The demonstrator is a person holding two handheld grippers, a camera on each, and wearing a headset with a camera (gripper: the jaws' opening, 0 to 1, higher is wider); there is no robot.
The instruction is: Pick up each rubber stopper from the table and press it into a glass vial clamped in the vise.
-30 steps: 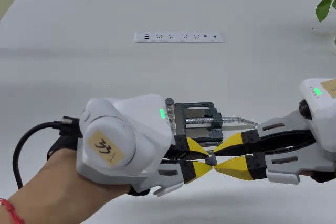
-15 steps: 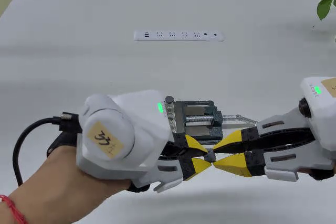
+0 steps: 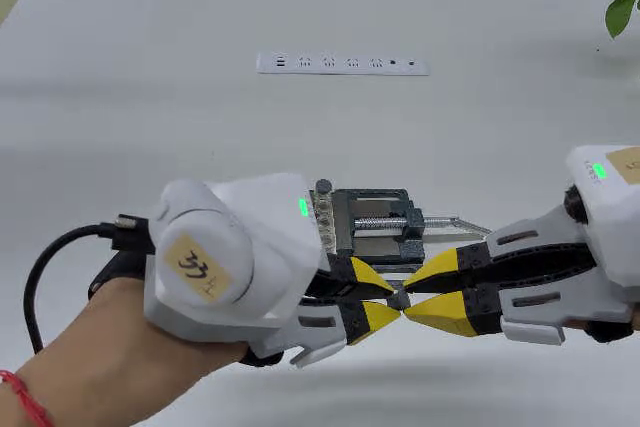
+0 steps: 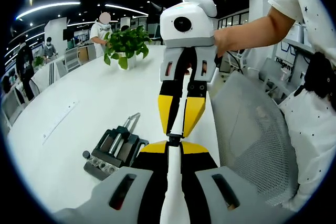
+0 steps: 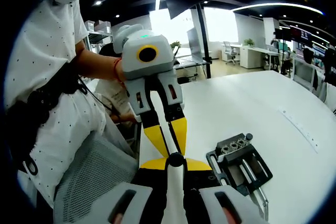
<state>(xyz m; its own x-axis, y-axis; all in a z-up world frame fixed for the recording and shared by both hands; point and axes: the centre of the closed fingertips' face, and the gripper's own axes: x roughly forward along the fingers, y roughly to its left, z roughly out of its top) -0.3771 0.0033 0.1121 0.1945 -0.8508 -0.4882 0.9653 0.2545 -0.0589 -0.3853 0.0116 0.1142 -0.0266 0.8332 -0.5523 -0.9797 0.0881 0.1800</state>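
Observation:
A small dark rubber stopper (image 3: 400,299) hangs above the table in front of the vise (image 3: 380,209). My left gripper (image 3: 396,301) comes in from the left and my right gripper (image 3: 405,300) from the right. Their yellow tips meet on the stopper, and both look shut on it. From the right gripper view the stopper (image 5: 176,159) sits at my own tips, with the left gripper (image 5: 172,153) pointing down onto it. The vise (image 4: 116,149) clamps a row of glass vials (image 3: 325,219); the far vial carries a dark stopper (image 3: 323,187).
A white power strip (image 3: 340,63) lies far back on the white table. A green leaf (image 3: 622,9) pokes in at the right edge, and a potted plant (image 4: 126,43) stands further along. A black cable (image 3: 60,257) trails from the left gripper. A mesh chair (image 4: 252,124) stands beside the table.
The view has shifted slightly. Both grippers stay tip to tip on the stopper in front of the vise.

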